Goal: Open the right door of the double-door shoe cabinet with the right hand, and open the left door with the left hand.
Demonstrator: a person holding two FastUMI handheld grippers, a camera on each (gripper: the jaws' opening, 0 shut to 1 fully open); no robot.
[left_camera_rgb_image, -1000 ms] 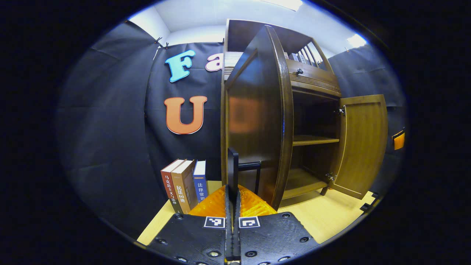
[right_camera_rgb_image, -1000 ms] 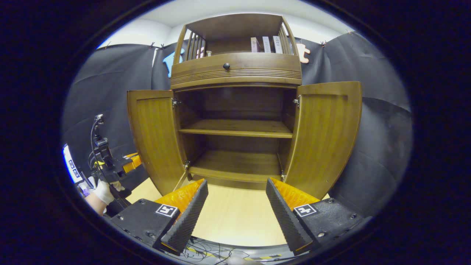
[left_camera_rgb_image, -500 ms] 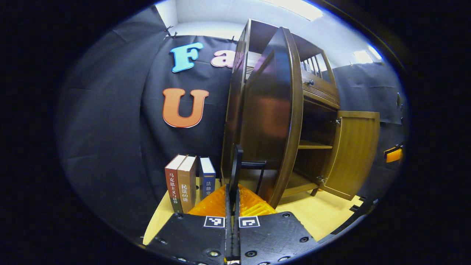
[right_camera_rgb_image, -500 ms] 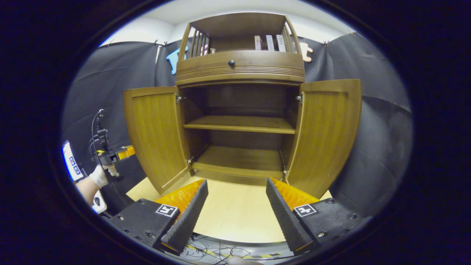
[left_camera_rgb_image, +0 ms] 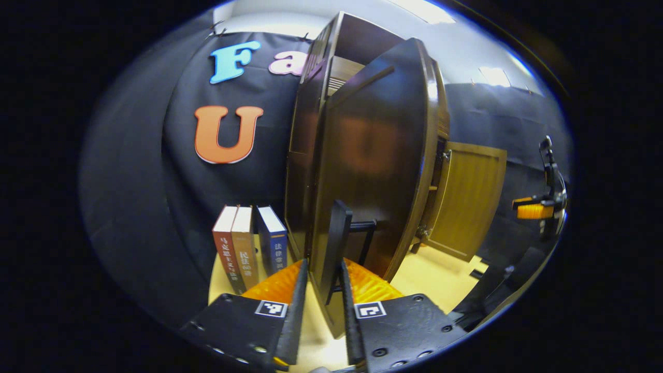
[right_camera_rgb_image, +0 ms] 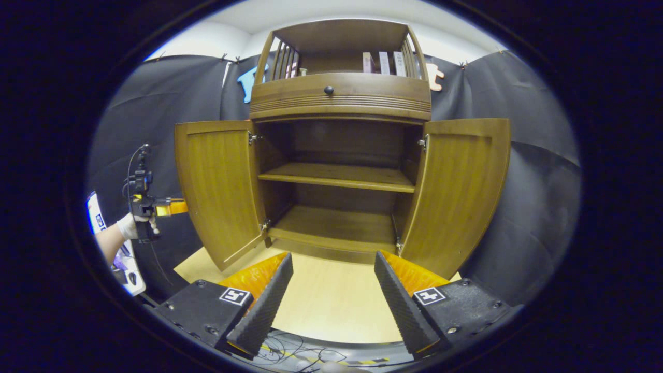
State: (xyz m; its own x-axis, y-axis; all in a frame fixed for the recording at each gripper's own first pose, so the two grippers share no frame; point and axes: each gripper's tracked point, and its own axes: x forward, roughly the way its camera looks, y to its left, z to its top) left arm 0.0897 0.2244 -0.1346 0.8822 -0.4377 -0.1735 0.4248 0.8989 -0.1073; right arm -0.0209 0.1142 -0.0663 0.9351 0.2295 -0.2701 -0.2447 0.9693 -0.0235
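Observation:
The brown wooden shoe cabinet (right_camera_rgb_image: 339, 98) stands with both doors swung wide. In the right gripper view its left door (right_camera_rgb_image: 217, 186) and right door (right_camera_rgb_image: 458, 191) frame two bare shelves. My right gripper (right_camera_rgb_image: 331, 290) is open above the table, short of the cabinet, holding nothing. In the left gripper view the left door (left_camera_rgb_image: 373, 155) shows its dark outer face, with its black bar handle (left_camera_rgb_image: 337, 233) standing between the parted fingers of my left gripper (left_camera_rgb_image: 322, 290), which is open. The right door (left_camera_rgb_image: 469, 197) shows behind it.
Three books (left_camera_rgb_image: 243, 243) stand on the pale wooden table (right_camera_rgb_image: 331, 316) left of the cabinet. A gloved hand (right_camera_rgb_image: 127, 225) holds the left gripper (right_camera_rgb_image: 155, 207) beside the left door. The right gripper (left_camera_rgb_image: 533, 210) shows far right. More books (right_camera_rgb_image: 383, 62) sit on the cabinet's top shelf.
My left gripper's fingers have parted from the door handle they were shut on. The left door has swung a little wider. The right gripper has barely moved.

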